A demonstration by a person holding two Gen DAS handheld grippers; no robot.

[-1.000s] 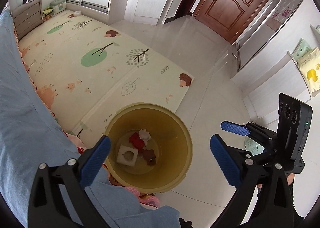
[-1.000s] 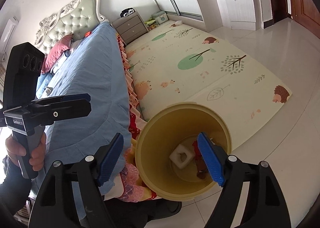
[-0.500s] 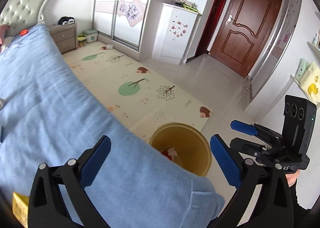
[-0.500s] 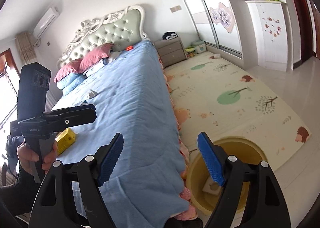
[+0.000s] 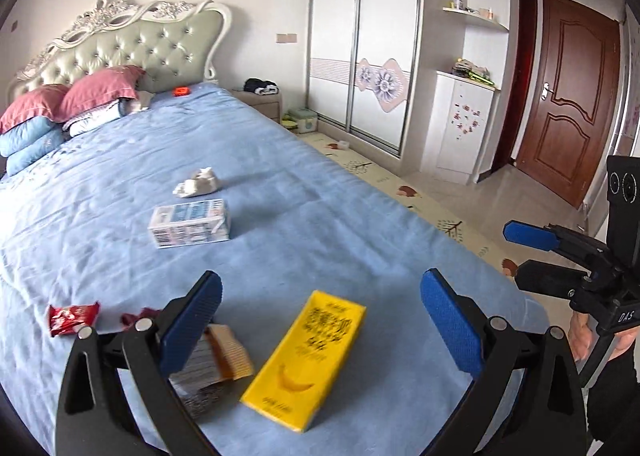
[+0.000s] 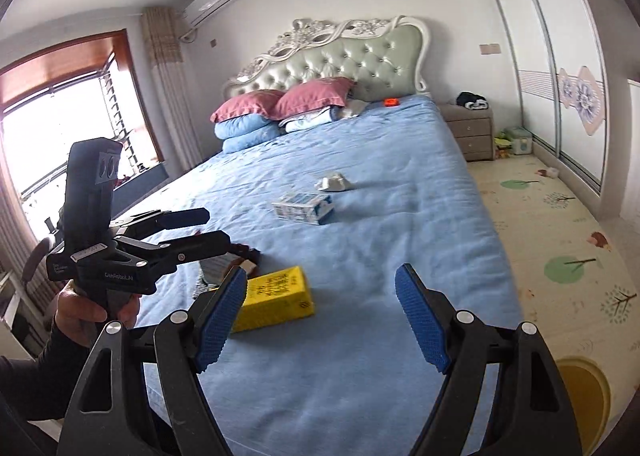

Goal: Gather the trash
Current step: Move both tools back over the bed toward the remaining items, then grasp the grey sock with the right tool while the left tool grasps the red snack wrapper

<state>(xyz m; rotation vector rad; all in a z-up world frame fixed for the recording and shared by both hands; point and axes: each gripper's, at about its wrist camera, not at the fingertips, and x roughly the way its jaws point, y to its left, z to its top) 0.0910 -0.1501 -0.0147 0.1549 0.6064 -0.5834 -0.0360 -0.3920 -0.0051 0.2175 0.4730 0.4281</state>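
Trash lies on the blue bed (image 5: 320,216). A yellow banana carton (image 5: 308,356) lies flat just ahead of my left gripper (image 5: 320,332), which is open and empty. A brown-and-silver wrapper (image 5: 212,368) sits by its left finger, a red wrapper (image 5: 72,318) further left. A white-and-blue carton (image 5: 190,222) and a crumpled tissue (image 5: 198,182) lie mid-bed. My right gripper (image 6: 320,320) is open and empty above the bed's foot, with the yellow carton (image 6: 276,298) by its left finger. The yellow bin (image 6: 582,396) stands on the floor at lower right.
Pillows (image 5: 68,108) and a padded headboard (image 5: 132,52) are at the far end. A patterned play mat (image 6: 560,256) covers the floor right of the bed. A nightstand (image 6: 472,132), wardrobe (image 5: 360,56) and brown door (image 5: 572,96) line the walls.
Both grippers swung up from over the yellow bin to face the bed top. The trash on the bed came into view; the bin dropped out of the left view.
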